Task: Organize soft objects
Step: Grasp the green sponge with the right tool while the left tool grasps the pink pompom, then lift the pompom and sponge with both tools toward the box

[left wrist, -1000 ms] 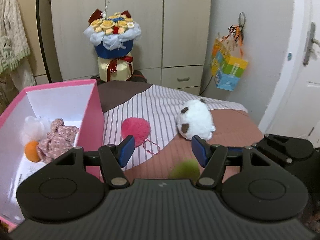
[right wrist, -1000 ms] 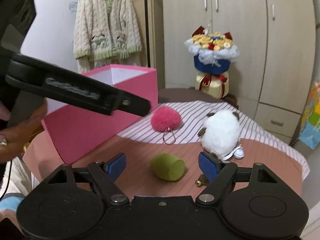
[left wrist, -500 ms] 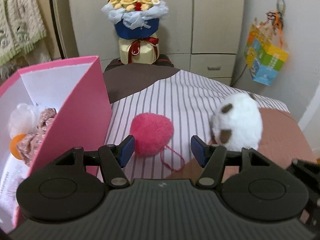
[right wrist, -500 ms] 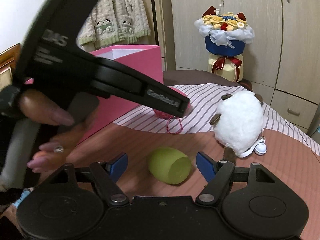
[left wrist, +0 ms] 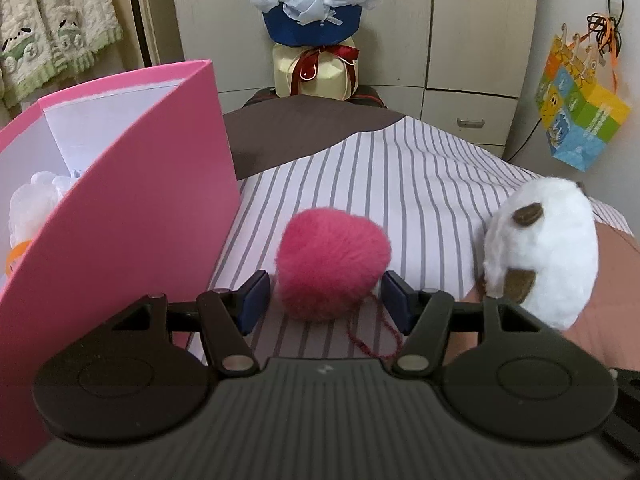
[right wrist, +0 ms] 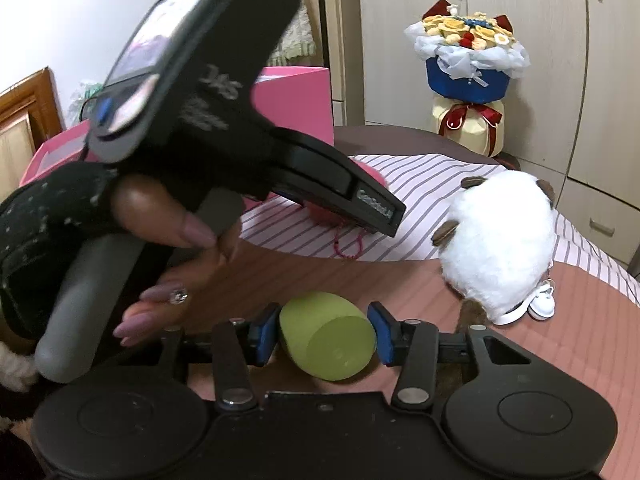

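Note:
A fluffy pink pompom [left wrist: 332,264] with a red cord lies on the striped bedcover, right of the pink box [left wrist: 132,216]. My left gripper [left wrist: 325,300] is open, its blue pads either side of the pompom without squeezing it. A green soft egg-shaped piece [right wrist: 332,344] lies on the salmon cover; my right gripper [right wrist: 323,336] is closing and its pads touch both sides of it. A white plush animal [left wrist: 548,252] with brown ears sits to the right [right wrist: 500,248]. In the right wrist view a hand holds the left gripper, which hides most of the pompom.
The pink box [right wrist: 296,108] holds a white fluffy item [left wrist: 32,200] and an orange one [left wrist: 16,256]. A bouquet [left wrist: 316,0] stands at the bed's far end before the wardrobe. A colourful gift bag [left wrist: 580,120] hangs right, a knitted cardigan [left wrist: 52,28] left.
My left gripper dropped forward until the pink pompom sat between its pads. My right gripper came down over the green piece and its jaws narrowed onto it.

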